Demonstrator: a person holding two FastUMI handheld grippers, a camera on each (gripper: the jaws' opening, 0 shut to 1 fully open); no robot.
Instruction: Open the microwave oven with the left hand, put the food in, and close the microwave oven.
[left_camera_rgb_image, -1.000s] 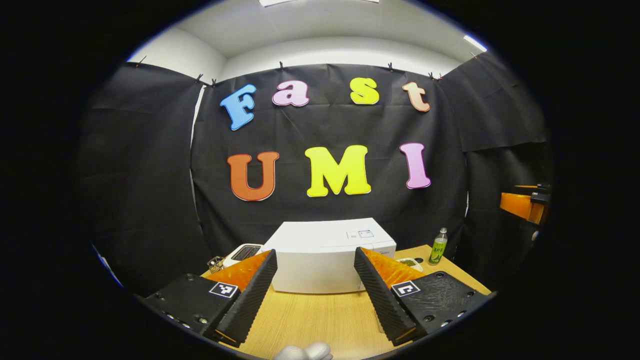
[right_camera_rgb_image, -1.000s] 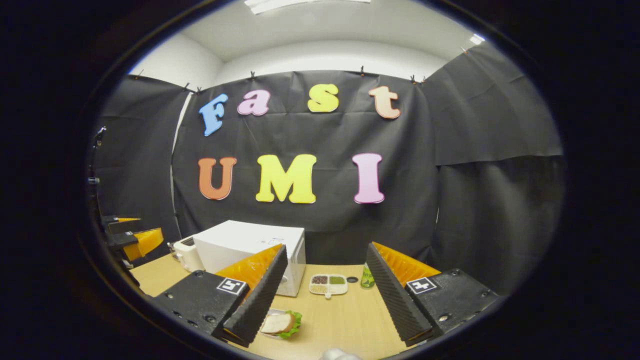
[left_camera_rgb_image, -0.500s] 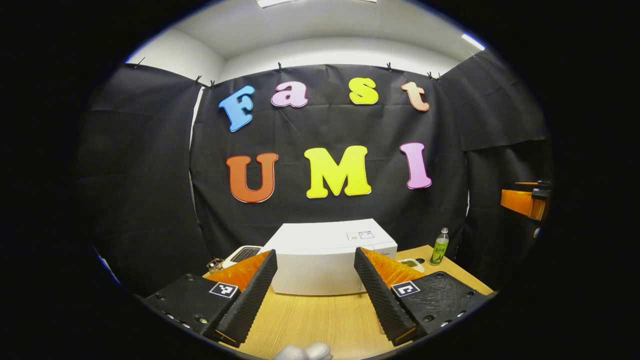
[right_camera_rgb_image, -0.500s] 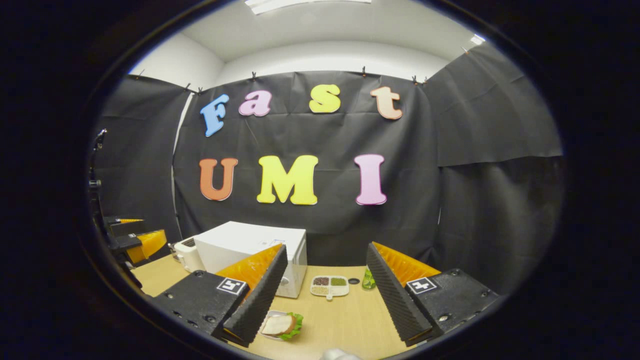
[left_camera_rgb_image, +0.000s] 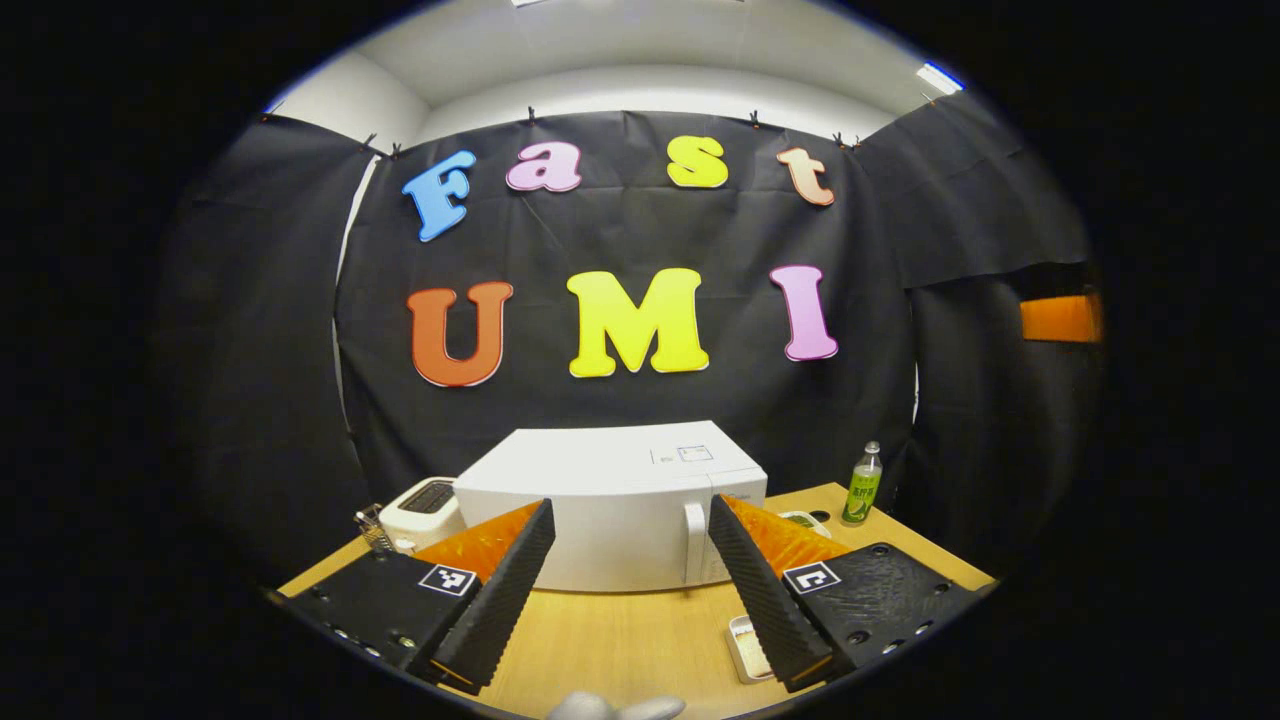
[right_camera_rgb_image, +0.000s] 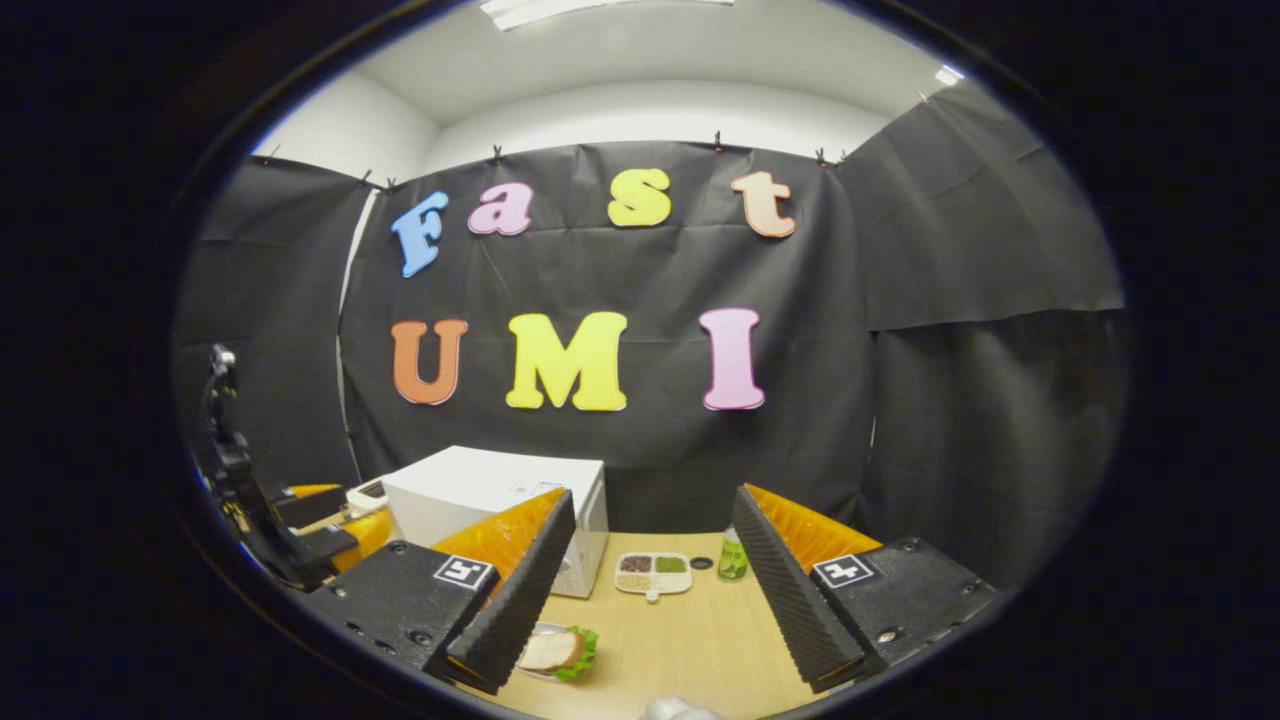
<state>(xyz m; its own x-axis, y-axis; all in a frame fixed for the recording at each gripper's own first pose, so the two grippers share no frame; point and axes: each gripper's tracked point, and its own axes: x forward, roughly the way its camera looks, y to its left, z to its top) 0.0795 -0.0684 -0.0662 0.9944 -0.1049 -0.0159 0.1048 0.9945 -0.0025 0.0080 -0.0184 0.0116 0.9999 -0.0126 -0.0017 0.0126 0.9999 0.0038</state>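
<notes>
Facing the microwave oven (left_camera_rgb_image: 610, 510) head-on, you held the left gripper (left_camera_rgb_image: 628, 590) above the wooden table (left_camera_rgb_image: 620, 640) with its jaws spread wide and nothing between them, which looked like the stance of an approach not yet committed. The oven sat at the back of the table with its door closed, and its vertical handle (left_camera_rgb_image: 692, 545) stood just inside your right-hand finger in the left gripper view, so the line to the handle seemed nearly set for the opening pull. A toaster (left_camera_rgb_image: 425, 505) stood just beside the oven on one side, and a green bottle (left_camera_rgb_image: 860, 487) stood well apart on the other, leaving the door room to swing. You kept the right gripper (right_camera_rgb_image: 650, 590) equally wide and empty, waiting off to the oven's side, probably so it stayed out of the door's path. The food, a sandwich (right_camera_rgb_image: 555, 652) with lettuce on a small plate, lay on the table near that gripper's left finger, within easy reach for the pick. A divided snack tray (right_camera_rgb_image: 655, 572) lay farther back, clear of both.
</notes>
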